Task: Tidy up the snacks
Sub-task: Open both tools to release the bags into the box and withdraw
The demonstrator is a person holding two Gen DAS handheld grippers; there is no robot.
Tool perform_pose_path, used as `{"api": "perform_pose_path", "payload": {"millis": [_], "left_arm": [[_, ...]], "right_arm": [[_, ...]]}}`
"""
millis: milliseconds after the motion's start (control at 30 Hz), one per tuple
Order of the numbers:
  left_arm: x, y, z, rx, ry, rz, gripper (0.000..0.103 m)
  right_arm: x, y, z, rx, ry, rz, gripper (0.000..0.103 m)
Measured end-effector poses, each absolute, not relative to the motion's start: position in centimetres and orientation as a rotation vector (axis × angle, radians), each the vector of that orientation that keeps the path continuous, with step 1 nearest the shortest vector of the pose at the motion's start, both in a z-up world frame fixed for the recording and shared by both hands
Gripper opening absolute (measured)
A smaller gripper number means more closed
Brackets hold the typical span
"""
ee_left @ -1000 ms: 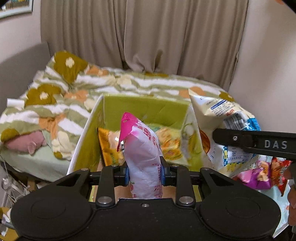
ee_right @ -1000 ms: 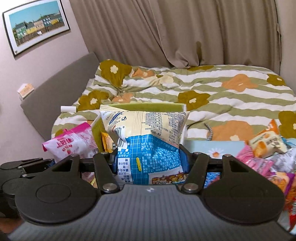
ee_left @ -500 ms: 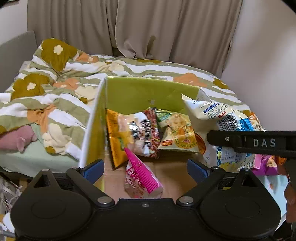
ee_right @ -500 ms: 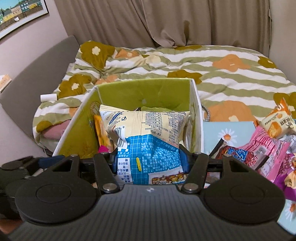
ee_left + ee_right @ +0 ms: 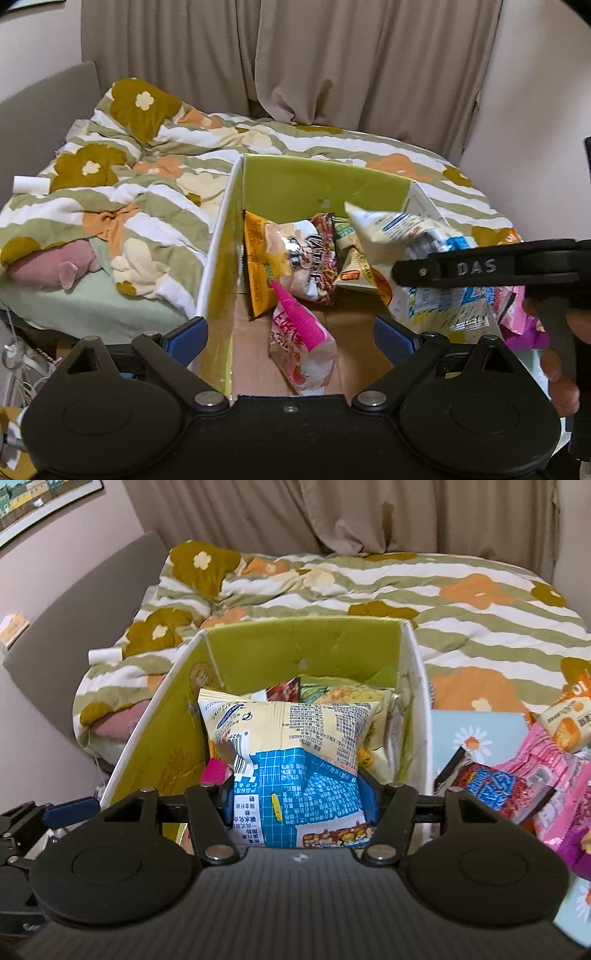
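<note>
Left claw (image 5: 290, 338) agape; right claw (image 5: 301, 799) clamped

"DAS" in raised grey letters on the black arm of the right tool (image 5: 476, 266). Dense small print, a barcode and figures on the cream-and-blue snack bag (image 5: 295, 760), too small to read. Pink script on the pink-topped packet (image 5: 301, 341), illegible.

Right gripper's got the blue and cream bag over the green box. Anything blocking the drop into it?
Nothing visible blocks it. The right gripper holds the blue and cream bag above the open green box. Packets lean at the back and a pink packet lies on the floor, with bare cardboard beside it.
</note>
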State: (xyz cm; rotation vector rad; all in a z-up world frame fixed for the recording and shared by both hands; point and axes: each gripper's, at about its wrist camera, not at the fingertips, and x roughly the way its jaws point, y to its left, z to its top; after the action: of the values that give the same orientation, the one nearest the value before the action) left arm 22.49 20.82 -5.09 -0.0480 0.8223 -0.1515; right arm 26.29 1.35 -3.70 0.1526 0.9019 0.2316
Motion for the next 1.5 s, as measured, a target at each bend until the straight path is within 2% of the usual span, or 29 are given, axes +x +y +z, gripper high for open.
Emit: {"api": "perform_pose_path", "payload": {"millis": [100, 167, 533, 1033, 1500], "left_arm": [[22.6, 21.0, -5.4, -0.042, 0.827, -0.138, 0.098], [22.6, 21.1, -5.6, -0.046, 0.833, -0.132, 0.098], [22.2, 21.0, -5.1, -0.037, 0.815, -0.133, 0.098], [19.9, 18.8, -2.5, -0.019, 0.737, -0.260, 0.098], [17.6, 9.6, -0.9, 0.002, 0.690, -0.339, 0.098]], "right_arm": [[26.6, 1.8, -4.6, 0.143, 0.928, 0.252, 0.080], [26.5, 1.6, -4.9, 0.161, 0.925, 0.256, 0.103], [25.1, 0.6, -4.1, 0.167, 0.833, 0.261, 0.103], [19.8, -1.9, 1.0, 0.184, 0.723, 0.159, 0.103], [12.7, -14.7, 4.1, 0.236, 0.565, -0.054, 0.103]]}}
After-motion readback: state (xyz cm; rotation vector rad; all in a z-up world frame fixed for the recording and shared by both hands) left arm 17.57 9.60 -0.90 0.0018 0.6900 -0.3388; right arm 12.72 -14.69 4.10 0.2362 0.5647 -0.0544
